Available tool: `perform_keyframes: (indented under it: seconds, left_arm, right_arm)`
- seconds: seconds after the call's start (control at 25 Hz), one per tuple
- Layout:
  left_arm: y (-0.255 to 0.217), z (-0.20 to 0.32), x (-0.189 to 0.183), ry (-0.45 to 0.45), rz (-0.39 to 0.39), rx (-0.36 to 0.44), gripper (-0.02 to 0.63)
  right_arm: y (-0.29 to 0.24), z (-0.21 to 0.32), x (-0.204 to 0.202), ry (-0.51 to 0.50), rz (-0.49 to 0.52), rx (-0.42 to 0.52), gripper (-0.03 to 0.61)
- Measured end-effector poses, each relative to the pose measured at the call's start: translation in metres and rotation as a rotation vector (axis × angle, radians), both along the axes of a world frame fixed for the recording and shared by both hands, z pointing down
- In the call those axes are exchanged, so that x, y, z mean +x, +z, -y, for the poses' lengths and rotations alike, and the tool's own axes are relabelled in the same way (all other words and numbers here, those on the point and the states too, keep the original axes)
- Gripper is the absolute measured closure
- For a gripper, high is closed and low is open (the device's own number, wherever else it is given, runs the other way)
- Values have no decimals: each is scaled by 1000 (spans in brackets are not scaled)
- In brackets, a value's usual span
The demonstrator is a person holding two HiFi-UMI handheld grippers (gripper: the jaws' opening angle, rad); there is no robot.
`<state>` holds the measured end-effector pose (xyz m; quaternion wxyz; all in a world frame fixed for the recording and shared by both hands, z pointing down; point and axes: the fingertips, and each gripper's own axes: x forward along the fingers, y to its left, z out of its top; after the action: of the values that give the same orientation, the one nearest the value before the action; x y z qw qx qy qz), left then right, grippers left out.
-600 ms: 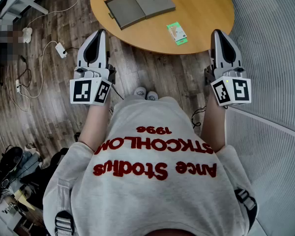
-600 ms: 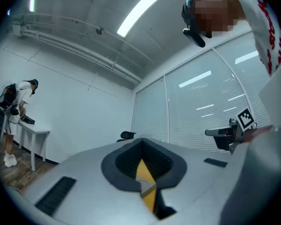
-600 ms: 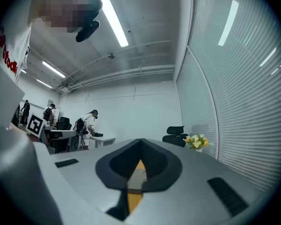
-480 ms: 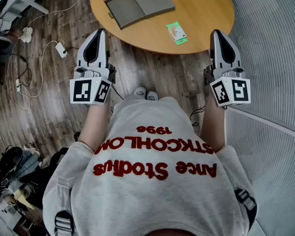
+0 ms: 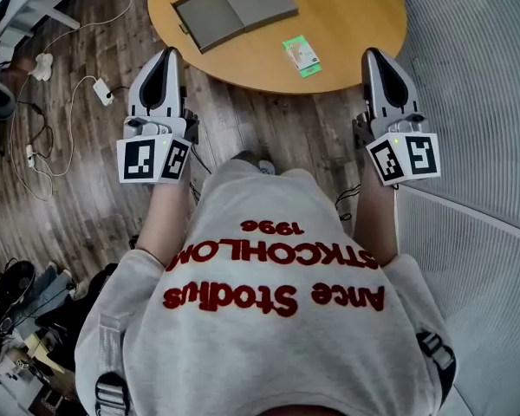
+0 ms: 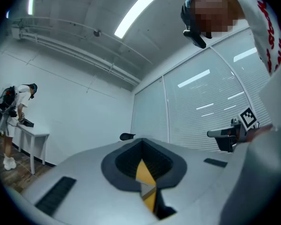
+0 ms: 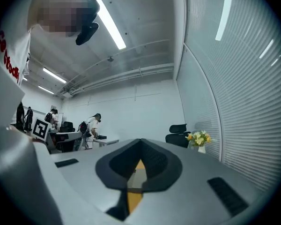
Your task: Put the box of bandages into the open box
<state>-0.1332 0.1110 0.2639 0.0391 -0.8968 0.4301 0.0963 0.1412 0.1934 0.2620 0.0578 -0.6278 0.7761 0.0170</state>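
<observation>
The small green and white box of bandages lies flat on the round wooden table, near its front edge. The open grey box lies farther back and to the left, its lid folded out beside it. My left gripper is held over the floor just short of the table's left front edge, jaws shut and empty. My right gripper hangs by the table's right front edge, also shut and empty. In both gripper views the jaws point slightly upward at the room, with a sliver of orange table in the slit.
White cables and a power strip lie on the wooden floor to the left. A ribbed white wall runs along the right. Bags sit on the floor at lower left. People stand at desks far off, and flowers stand near chairs.
The table and both grippers sit a little higher and farther left in the head view. Both grippers stay shut and short of the table.
</observation>
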Motion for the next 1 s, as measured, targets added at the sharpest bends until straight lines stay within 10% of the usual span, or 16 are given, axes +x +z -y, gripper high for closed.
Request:
perform_keyframes:
  seconds: [1.0]
  left_arm:
    - [-23,183,69,123,-5,39,607]
  right_arm:
    - [-7,154,44,76,65,-1,574]
